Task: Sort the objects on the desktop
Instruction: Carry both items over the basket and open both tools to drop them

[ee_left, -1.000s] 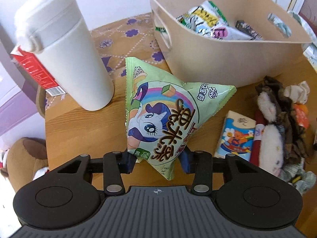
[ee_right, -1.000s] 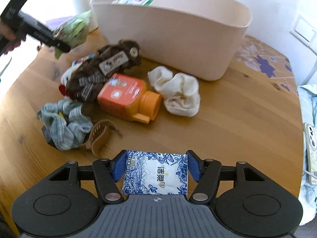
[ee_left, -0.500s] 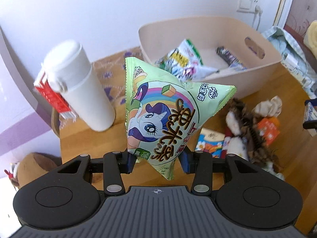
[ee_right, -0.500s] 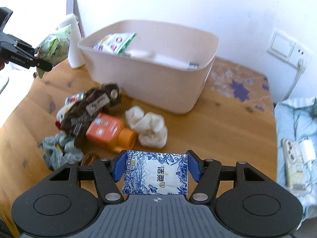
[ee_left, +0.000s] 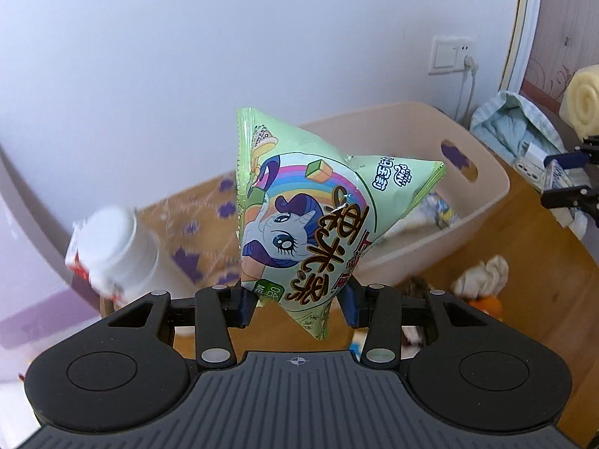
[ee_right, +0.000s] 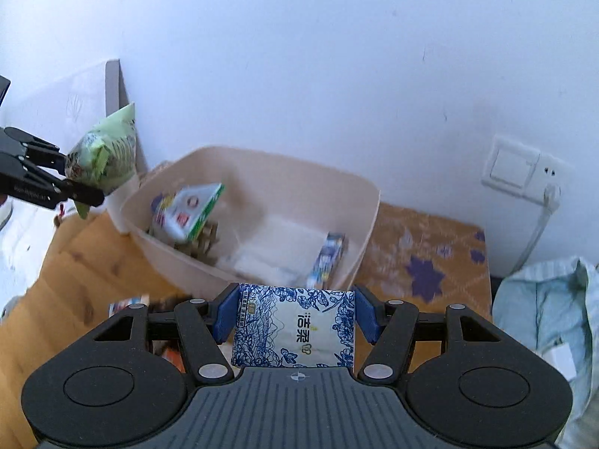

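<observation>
Left wrist view: the left gripper [ee_left: 297, 301] is clamped on the lower end of a green snack bag [ee_left: 314, 220], which stands up between the blue pads and fills the centre of the frame. The bag hides the near wall and much of the inside of the beige bin [ee_left: 483, 172] behind it, at 1 o'clock; only a few blurred packets show past the bag's right edge. At 9 o'clock a white bottle [ee_left: 119, 243] is smeared by motion, with a red-and-white carton [ee_left: 76, 269] partly hidden behind it. At 4 o'clock on the wooden table [ee_left: 554, 262] lie a cream cloth [ee_left: 483, 273] and an orange item [ee_left: 486, 305], the latter mostly cut off by the gripper body. At 3 o'clock the right gripper [ee_left: 561, 179] enters the frame edge, its fingers closed on a tissue pack that is barely legible here.

Right wrist view: the right gripper [ee_right: 295, 318] grips a blue-and-white tissue pack [ee_right: 295, 329] by its two sides, held above the bin's [ee_right: 367, 217] near rim. Inside the bin, a green-and-white packet [ee_right: 187, 213], a narrow blue packet [ee_right: 325, 258] and brownish items beneath are blurred. At 9 o'clock the left gripper [ee_right: 71, 183] holds the snack bag [ee_right: 105, 157] in the air beside the bin's left end. Objects on the table [ee_right: 56, 273] at 8 o'clock are hidden by the gripper and cannot be identified.
</observation>
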`<state>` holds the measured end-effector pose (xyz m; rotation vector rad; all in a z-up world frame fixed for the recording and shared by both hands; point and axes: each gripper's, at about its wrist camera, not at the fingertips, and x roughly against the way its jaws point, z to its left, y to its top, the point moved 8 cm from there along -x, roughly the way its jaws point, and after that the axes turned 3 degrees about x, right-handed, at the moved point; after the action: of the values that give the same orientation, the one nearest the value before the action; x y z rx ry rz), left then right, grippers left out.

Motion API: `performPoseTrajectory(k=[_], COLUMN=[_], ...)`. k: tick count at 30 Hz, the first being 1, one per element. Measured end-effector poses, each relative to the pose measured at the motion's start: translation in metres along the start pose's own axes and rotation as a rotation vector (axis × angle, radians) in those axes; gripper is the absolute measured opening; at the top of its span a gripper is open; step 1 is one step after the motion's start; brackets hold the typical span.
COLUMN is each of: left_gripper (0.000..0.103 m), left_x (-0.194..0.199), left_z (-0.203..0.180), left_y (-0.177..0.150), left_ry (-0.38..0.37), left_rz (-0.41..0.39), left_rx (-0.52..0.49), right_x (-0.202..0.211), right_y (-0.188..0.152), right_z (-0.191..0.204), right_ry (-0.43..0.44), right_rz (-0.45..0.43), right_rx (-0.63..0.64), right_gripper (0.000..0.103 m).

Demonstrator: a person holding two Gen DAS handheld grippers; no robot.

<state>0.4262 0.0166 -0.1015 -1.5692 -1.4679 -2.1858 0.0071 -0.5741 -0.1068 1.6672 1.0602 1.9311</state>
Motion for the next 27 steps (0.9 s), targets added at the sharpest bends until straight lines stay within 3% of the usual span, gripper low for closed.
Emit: performPoseTrajectory(k=[14, 27], left_gripper=[0.046, 0.046], left_x=[-0.031, -0.084], left_z=[-0.037, -0.058], left_y=[0.054, 0.050], left_ry=[-0.006, 0.024], left_rz=[-0.058, 0.042], left_rx=[-0.031, 0.006], right_x=[-0.048, -0.115], right_y=[0.060, 0.056], right_z=[-0.001, -0.003], right_ry=[-0.038, -0.085], right_rz=[-0.036, 0.085], right_rx=[0.020, -0.045], right_gripper=[0.061, 0.061])
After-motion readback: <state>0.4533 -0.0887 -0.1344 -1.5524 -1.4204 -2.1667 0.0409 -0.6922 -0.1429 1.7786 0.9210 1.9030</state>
